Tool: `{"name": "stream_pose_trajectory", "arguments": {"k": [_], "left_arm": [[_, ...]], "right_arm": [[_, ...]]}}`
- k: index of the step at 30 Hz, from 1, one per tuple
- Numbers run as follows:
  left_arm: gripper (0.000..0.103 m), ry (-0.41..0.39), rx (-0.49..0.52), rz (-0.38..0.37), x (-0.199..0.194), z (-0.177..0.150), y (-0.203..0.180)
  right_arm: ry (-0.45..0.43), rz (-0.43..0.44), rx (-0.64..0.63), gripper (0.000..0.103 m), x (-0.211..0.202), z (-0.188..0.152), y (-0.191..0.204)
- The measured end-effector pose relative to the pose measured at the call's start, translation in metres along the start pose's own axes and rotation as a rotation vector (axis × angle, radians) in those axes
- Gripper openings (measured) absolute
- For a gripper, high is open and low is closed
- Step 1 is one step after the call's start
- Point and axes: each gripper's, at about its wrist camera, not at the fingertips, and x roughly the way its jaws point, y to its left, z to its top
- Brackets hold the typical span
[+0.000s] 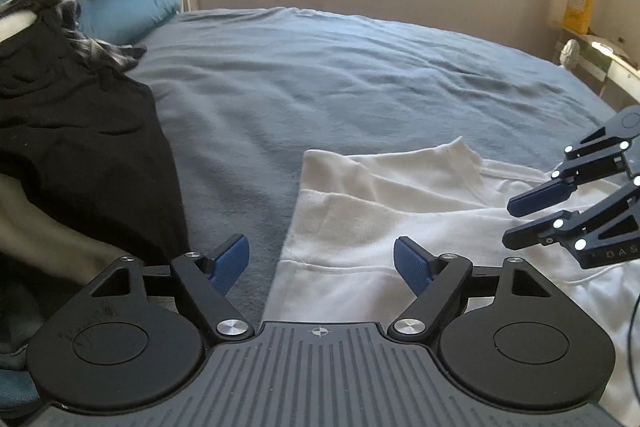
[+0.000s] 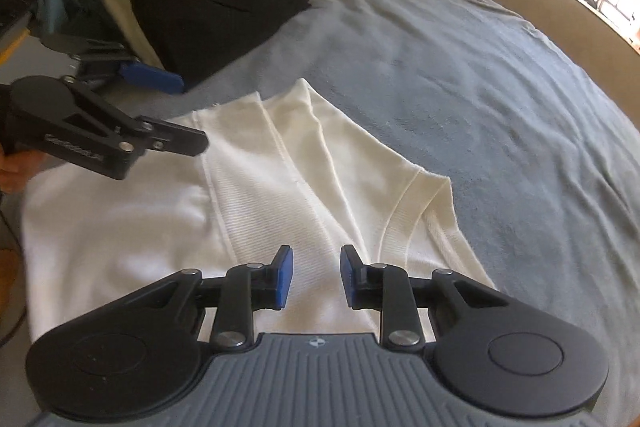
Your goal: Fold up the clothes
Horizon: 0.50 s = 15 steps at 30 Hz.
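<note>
The left gripper [image 1: 321, 263] is hovering with its jaws spread wide, holding nothing, over the near left edge of the white T-shirt [image 1: 384, 211], which is lying partly folded on the grey-blue bedsheet [image 1: 320, 75]. The right gripper [image 2: 316, 277] is hanging above the shirt's middle, jaws parted and empty, the collar lying just ahead to its right. A black garment [image 1: 80, 131] is sitting on a pile well left of both, a teal pillow [image 1: 132, 7] lying beyond it.
</note>
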Motion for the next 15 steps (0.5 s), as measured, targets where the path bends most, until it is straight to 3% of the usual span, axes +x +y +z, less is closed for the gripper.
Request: {"name": "stream_pose_trajectory", "arguments": {"k": [7,15], "left_arm": [[0.080,0.032,-0.015,0.003,0.007,-0.011,0.006],[0.080,0.023,0.012,0.011,0.009,-0.014,0.003]], "right_arm": [[0.032,0.033,-0.022,0.018,0.019,0.002,-0.003],[0.038,0.040,-0.034,0.018,0.023,-0.004,0.001]]}}
